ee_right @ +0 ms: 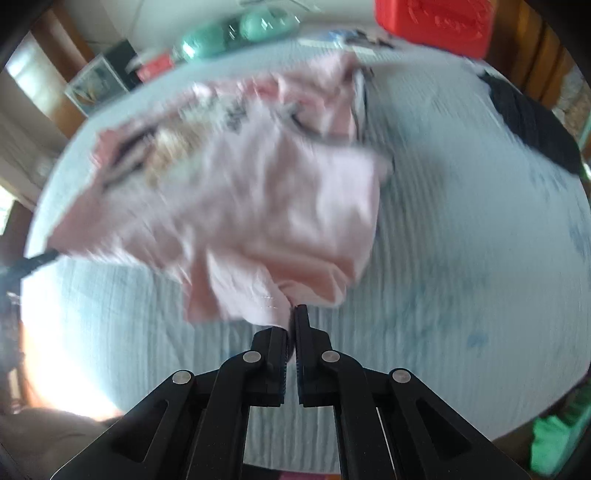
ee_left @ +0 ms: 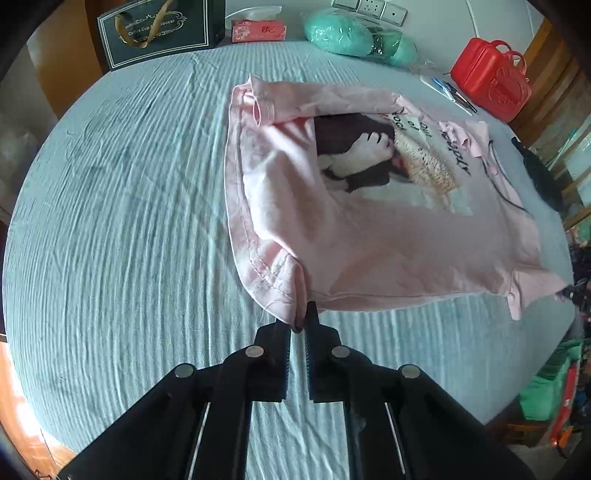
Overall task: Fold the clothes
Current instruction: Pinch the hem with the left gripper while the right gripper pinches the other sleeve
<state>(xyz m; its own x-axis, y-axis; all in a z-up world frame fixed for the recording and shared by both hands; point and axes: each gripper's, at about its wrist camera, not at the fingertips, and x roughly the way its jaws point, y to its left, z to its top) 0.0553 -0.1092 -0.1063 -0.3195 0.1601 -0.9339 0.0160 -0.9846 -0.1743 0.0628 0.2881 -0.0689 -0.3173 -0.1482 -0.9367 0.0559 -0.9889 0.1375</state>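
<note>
A pink T-shirt (ee_left: pixel 369 229) with a printed picture lies on the light blue bedsheet (ee_left: pixel 129 221), partly folded with its left side turned over. My left gripper (ee_left: pixel 300 319) is shut on the shirt's near hem corner. In the right wrist view the shirt (ee_right: pixel 266 192) is blurred by motion and bunched. My right gripper (ee_right: pixel 291 317) is shut on another near edge of the shirt and holds it above the sheet (ee_right: pixel 461 258). The left gripper's tip shows at the far left of that view (ee_right: pixel 33 264).
At the far edge stand a dark gift bag (ee_left: pixel 159 33), a red tissue box (ee_left: pixel 258 31), green bundles (ee_left: pixel 354 37) and a red case (ee_left: pixel 487 77). A black garment (ee_left: pixel 539 173) lies at the right edge; it also shows in the right wrist view (ee_right: pixel 532 122).
</note>
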